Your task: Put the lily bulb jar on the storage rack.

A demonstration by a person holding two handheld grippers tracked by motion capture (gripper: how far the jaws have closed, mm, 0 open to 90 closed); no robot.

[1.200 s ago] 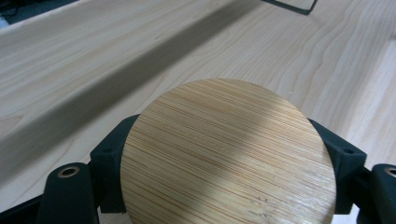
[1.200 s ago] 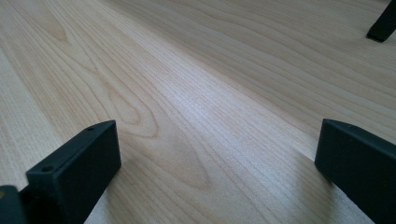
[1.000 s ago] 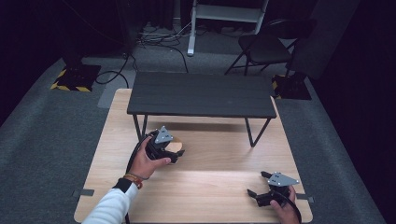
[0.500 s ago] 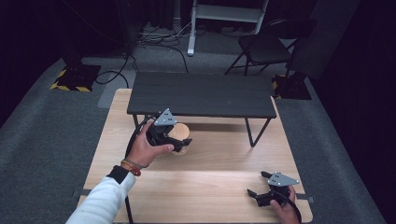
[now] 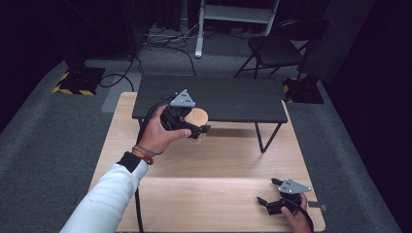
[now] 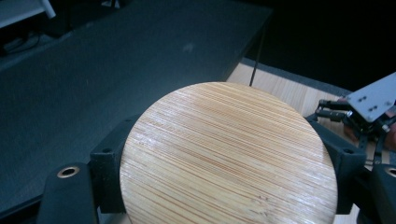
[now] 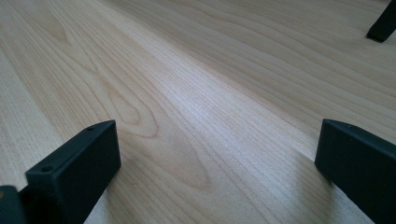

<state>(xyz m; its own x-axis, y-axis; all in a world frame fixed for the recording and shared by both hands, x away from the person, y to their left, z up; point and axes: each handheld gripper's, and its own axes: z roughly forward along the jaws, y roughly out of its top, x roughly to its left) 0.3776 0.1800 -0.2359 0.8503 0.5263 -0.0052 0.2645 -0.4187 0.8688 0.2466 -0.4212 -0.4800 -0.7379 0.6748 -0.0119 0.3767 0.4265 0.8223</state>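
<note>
The left gripper (image 5: 196, 130), held just left of centre in the high view, is clenched on a round bamboo-topped container (image 5: 197, 118), one black jaw pressed to each side of it, the grey three-cornered plate riding on top. In the left gripper view the striped bamboo disc (image 6: 229, 156) spreads across the lower middle of the frame between the two jaws, tilted slightly toward the camera. The person's left hand (image 5: 156, 137) wraps the handle, an orange band at the wrist and a white sleeve (image 5: 104, 199) running down to the bottom left corner. The container is lifted at the front edge of the low black bench (image 5: 228, 98), which stands on the light wooden table (image 5: 204, 194) across the upper middle of the frame; the bench's dark slatted top (image 6: 93, 74) covers the upper left of the left gripper view. At the lower right of the high view the right gripper (image 5: 268, 193) rests low over the table in the person's right hand (image 5: 296, 221), its jaws spread wide and grasping nothing; in the right gripper view bare wood grain (image 7: 196, 93) lies between them. A folding chair (image 5: 274, 48) stands on the grey carpet at the upper right.
</note>
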